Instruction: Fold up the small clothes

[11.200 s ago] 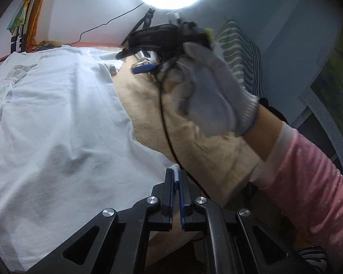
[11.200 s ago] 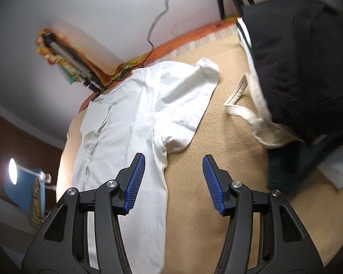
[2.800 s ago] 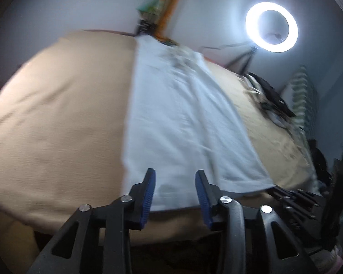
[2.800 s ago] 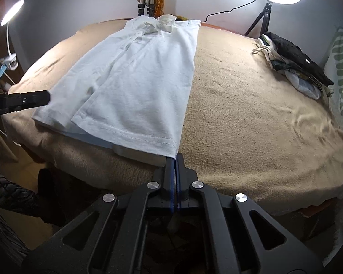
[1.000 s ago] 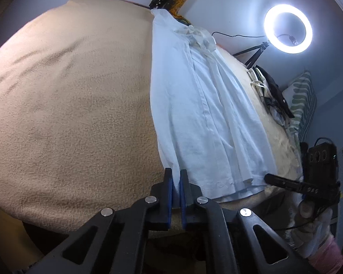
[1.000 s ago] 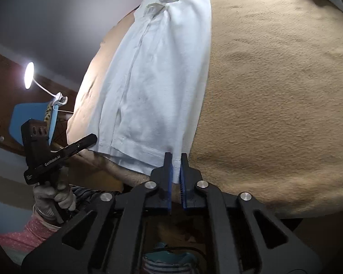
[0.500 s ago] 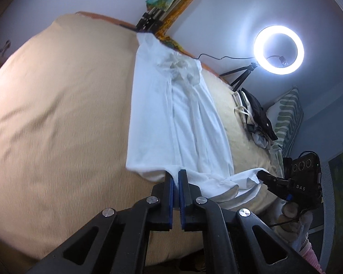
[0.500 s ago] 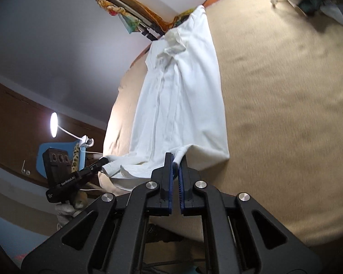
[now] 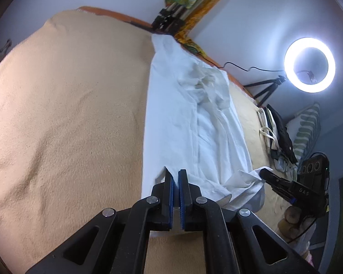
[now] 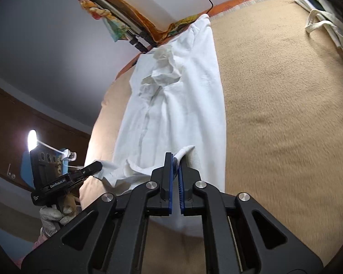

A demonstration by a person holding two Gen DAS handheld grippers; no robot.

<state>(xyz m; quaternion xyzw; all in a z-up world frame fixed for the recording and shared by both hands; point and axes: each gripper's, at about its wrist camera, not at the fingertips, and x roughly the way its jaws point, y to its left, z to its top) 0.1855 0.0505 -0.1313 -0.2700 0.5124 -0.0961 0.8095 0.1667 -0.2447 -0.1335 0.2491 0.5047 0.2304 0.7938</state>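
With both bottom corners of the long white cotton shirt (image 9: 189, 123) pinched, the step in hand looks like carrying the hem up toward the collar for a crosswise fold, and doing it well means moving the two hands level and at one pace so the lifted edge stays taut and square, then laying it down with hem corners over the shoulders before letting go. The left gripper (image 9: 175, 182) has its blue-padded fingers (image 9: 170, 196) clenched on one hem corner; the right gripper (image 10: 175, 166) is likewise clamped on the other corner, a small tongue of cloth poking past its tips. Between them the hem sags in loose creases, so a little outward tension should help. The shirt lies on the tan fleece-covered bed (image 9: 64, 105), already narrowed into a long strip with its sides turned in, its crumpled collar at the far end near the wall, its near end lifted off the blanket.
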